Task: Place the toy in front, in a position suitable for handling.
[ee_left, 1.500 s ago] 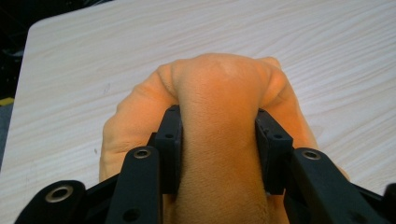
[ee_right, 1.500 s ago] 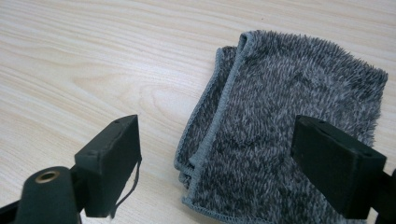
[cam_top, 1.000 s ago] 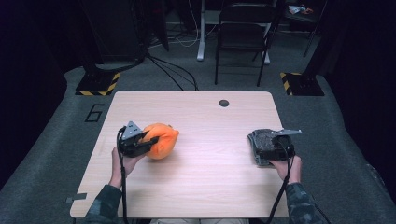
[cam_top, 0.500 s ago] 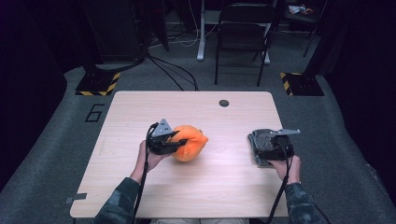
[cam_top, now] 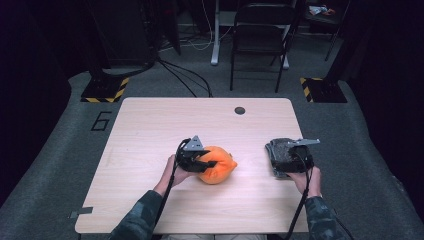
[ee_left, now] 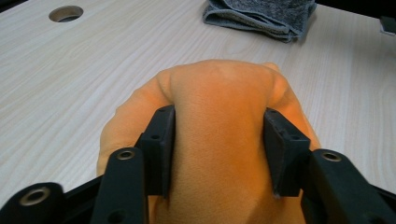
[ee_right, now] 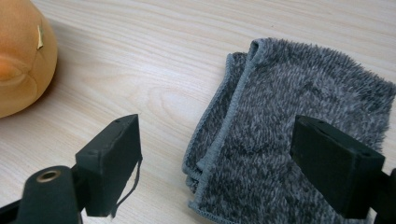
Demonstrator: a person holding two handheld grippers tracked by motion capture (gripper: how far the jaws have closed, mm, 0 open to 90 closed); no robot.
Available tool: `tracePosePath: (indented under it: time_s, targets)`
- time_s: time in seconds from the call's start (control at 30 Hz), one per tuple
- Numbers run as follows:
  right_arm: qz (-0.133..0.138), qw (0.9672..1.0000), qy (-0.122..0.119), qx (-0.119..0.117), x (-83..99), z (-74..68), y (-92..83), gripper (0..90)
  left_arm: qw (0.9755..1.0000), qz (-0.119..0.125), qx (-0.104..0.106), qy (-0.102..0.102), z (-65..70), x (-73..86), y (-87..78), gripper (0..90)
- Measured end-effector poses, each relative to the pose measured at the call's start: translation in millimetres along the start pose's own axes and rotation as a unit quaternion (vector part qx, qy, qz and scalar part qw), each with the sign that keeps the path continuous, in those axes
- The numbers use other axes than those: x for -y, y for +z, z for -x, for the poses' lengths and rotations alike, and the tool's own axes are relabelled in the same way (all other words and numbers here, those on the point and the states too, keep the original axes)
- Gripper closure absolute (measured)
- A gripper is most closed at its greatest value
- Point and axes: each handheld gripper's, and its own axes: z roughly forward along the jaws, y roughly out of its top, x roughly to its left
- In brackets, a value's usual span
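An orange soft pouch point(cam_top: 222, 167) lies near the table's middle, and my left gripper point(cam_top: 207, 164) comes at it from the left. In the left gripper view its jaws have just been opening, while both pads point(ee_left: 161, 140) still press into the bulging orange pouch point(ee_left: 219, 102) between them. A folded grey towel point(cam_top: 280, 154) lies at the right. My right gripper point(cam_top: 286, 159) hovers over it, open. In the right gripper view the right gripper point(ee_right: 229, 140) spreads wide across the grey towel's point(ee_right: 289, 121) left edge without touching it, and the orange pouch point(ee_right: 21, 60) shows at the far left.
The wooden table point(cam_top: 150, 130) has a round cable hole point(cam_top: 240, 110) near its far edge, also seen in the left gripper view as a hole point(ee_left: 65, 13) beside the grey towel point(ee_left: 261, 16). A dark chair point(cam_top: 260, 35) stands on the floor beyond.
My left hand has carried the orange pouch rightward, from the table's left part toward its middle. The right hand and the grey towel have stayed in place.
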Motion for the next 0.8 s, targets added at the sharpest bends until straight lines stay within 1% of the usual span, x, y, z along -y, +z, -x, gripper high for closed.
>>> tracePosePath:
  time_s: [0.03,0.07,0.1,0.13,0.17,0.2,0.23,0.27,0.3,0.33,0.37,0.4,0.43,0.47,0.5,0.53,0.57,0.6,0.63,0.67,0.7,0.73,0.77,0.8]
  targets:
    - [0.002,1.0000,-0.004,0.001,-0.2,0.3,0.8,15.3,1.0000,0.001,-0.005,-0.003,0.7,-0.3,-0.7,47.2]
    - [0.002,1.0000,-0.005,-0.002,-0.4,0.0,1.0,15.4,1.0000,-0.001,-0.005,-0.004,1.1,-1.1,-2.3,43.1]
    - [0.003,1.0000,-0.009,-0.003,-0.5,0.0,1.1,15.3,1.0000,0.003,-0.005,-0.006,1.7,-1.5,-3.6,39.0]
    - [0.003,0.9999,-0.013,-0.005,-0.8,-0.6,0.9,15.3,0.9999,0.007,-0.003,-0.008,2.0,-1.7,-5.5,34.3]
    - [0.003,0.9999,-0.009,-0.007,-1.3,-2.5,1.0,15.3,0.9999,0.011,0.002,-0.011,2.2,-1.9,-8.0,29.0]
    - [0.002,0.9999,-0.011,-0.009,-1.7,-3.6,0.5,15.3,0.9998,0.015,0.006,-0.011,1.6,-1.9,-10.3,25.4]
    - [0.005,0.9997,-0.022,-0.007,-1.7,-3.1,0.8,15.3,0.9996,0.023,0.003,-0.018,1.0,-1.6,-14.4,23.4]
    - [0.005,0.9997,-0.023,-0.010,-2.7,-5.2,0.6,15.3,0.9992,0.030,0.002,-0.027,1.1,-1.3,-18.3,23.1]
    - [0.005,0.9997,-0.019,-0.014,-3.4,-7.9,0.1,15.3,0.9989,0.034,0.000,-0.032,1.2,-0.9,-23.2,21.9]
    - [0.008,0.9993,-0.031,-0.018,-4.1,-8.7,0.0,15.3,0.9985,0.039,-0.009,-0.036,1.5,-0.3,-28.3,20.1]
    - [0.008,0.9993,-0.031,-0.018,-4.1,-8.7,0.0,15.3,0.9985,0.039,-0.009,-0.036,1.5,-0.3,-28.3,18.6]
    - [0.011,0.9990,-0.035,-0.024,-6.4,-14.8,-0.8,15.3,0.9980,0.043,-0.015,-0.044,1.7,0.5,-33.9,17.1]
    - [0.014,0.9986,-0.040,-0.031,-7.8,-18.3,-1.2,15.3,0.9966,0.043,-0.036,-0.060,2.5,2.9,-44.2,16.4]
    - [0.014,0.9984,-0.042,-0.034,-9.5,-22.7,-1.9,15.2,0.9961,0.043,-0.037,-0.068,3.0,4.7,-49.5,15.6]
    - [0.015,0.9979,-0.050,-0.038,-11.4,-26.6,-2.2,15.2,0.9952,0.041,-0.042,-0.079,4.1,6.4,-52.3,15.2]
    - [0.020,0.9973,-0.055,-0.044,-13.1,-29.7,-1.8,15.2,0.9943,0.038,-0.052,-0.085,4.1,9.0,-56.5,15.0]
    - [0.020,0.9967,-0.061,-0.050,-15.7,-36.2,-1.8,15.1,0.9935,0.040,-0.055,-0.092,5.0,11.8,-58.8,14.8]
    - [0.022,0.9959,-0.067,-0.058,-18.3,-41.5,-1.3,15.1,0.9926,0.032,-0.063,-0.098,5.6,13.5,-59.8,15.1]
    - [0.022,0.9959,-0.067,-0.058,-18.3,-41.5,-1.3,15.1,0.9926,0.032,-0.063,-0.098,5.6,13.5,-59.8,15.0]
    - [0.023,0.9953,-0.069,-0.063,-20.0,-45.9,-0.9,15.0,0.9917,0.028,-0.066,-0.107,5.6,17.0,-60.3,15.0]
    - [0.025,0.9929,-0.086,-0.078,-25.6,-59.2,1.7,14.9,0.9906,0.017,-0.070,-0.116,5.9,21.2,-59.4,15.3]
    - [0.026,0.9919,-0.093,-0.083,-27.3,-63.7,3.0,14.9,0.9904,0.013,-0.072,-0.117,5.9,23.5,-57.8,15.3]
    - [0.025,0.9905,-0.102,-0.088,-29.7,-71.3,5.5,14.8,0.9904,0.008,-0.072,-0.118,5.5,24.4,-57.3,15.9]
    - [0.023,0.9897,-0.105,-0.094,-30.8,-75.8,7.3,14.7,0.9898,0.005,-0.076,-0.120,5.2,25.5,-55.5,18.3]
